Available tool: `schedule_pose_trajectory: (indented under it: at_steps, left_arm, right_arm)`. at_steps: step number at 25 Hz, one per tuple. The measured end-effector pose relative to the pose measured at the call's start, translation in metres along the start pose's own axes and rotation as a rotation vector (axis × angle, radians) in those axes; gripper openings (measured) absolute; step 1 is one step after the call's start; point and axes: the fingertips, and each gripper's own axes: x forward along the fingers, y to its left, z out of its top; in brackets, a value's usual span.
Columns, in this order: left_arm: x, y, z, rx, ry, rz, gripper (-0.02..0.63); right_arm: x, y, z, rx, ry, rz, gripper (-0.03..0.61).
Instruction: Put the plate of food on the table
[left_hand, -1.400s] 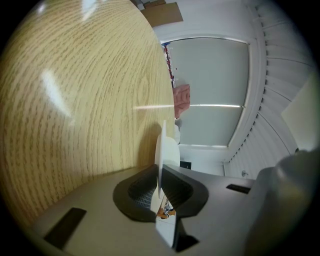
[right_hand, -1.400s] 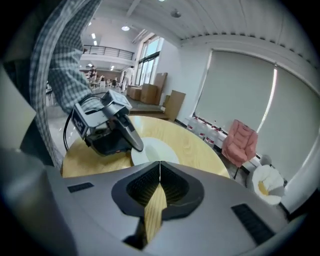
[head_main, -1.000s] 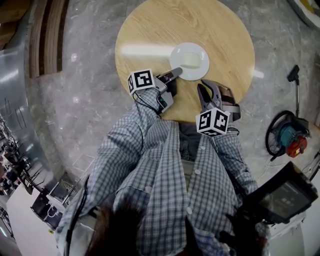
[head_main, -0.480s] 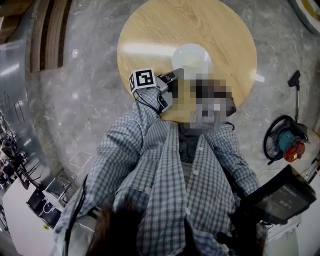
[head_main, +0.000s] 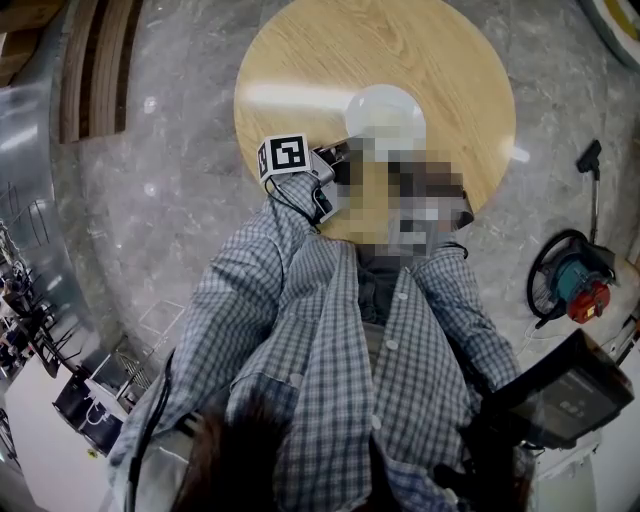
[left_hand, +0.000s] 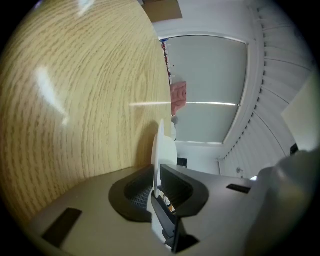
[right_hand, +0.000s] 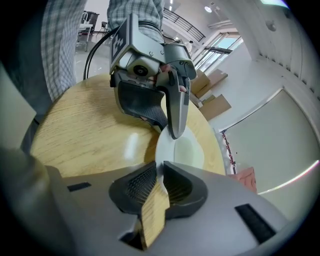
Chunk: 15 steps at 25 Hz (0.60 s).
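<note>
The left gripper (head_main: 345, 152) reaches from a checked sleeve (head_main: 250, 290) over the near edge of a round wooden table (head_main: 320, 50), held almost level. Its jaws have just eased slightly and stand narrow, pinching the rim of a white plate (head_main: 386, 104). The right gripper (right_hand: 160, 186), blurred over in the head view, tilts down facing the left one, its jaws closed narrowly on the opposite rim. The plate rests on the table near that edge, with bare wood beyond it and on both sides. Grey marbled floor (head_main: 160, 150) surrounds the table.
</note>
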Motion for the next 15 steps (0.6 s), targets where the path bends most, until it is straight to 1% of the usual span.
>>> schedule_pose_trajectory:
  at_steps: [2, 3, 5, 6, 10, 15]
  left_arm:
    - [0.0, -0.002, 0.0, 0.009, 0.006, -0.012, 0.031]
    - [-0.001, -0.003, -0.001, 0.007, 0.007, -0.023, 0.053]
    - [-0.002, -0.006, -0.005, -0.002, 0.017, -0.054, 0.119]
    - [-0.002, -0.008, -0.008, -0.004, 0.025, -0.066, 0.132]
    - [-0.008, -0.008, -0.025, -0.021, 0.054, -0.072, 0.141]
    - [-0.032, 0.001, -0.033, -0.059, 0.032, -0.065, 0.143]
  right_arm:
    - [0.0, -0.001, 0.001, 0.002, 0.001, 0.001, 0.051]
    - [0.0, -0.002, 0.002, -0.002, 0.002, 0.001, 0.051]
    - [0.002, -0.002, 0.004, -0.008, 0.004, -0.001, 0.051]
    - [0.002, -0.003, 0.005, -0.004, 0.005, -0.002, 0.051]
    - [0.003, -0.006, 0.003, 0.003, 0.011, -0.005, 0.051]
    - [0.008, -0.004, 0.005, -0.014, 0.02, 0.003, 0.051]
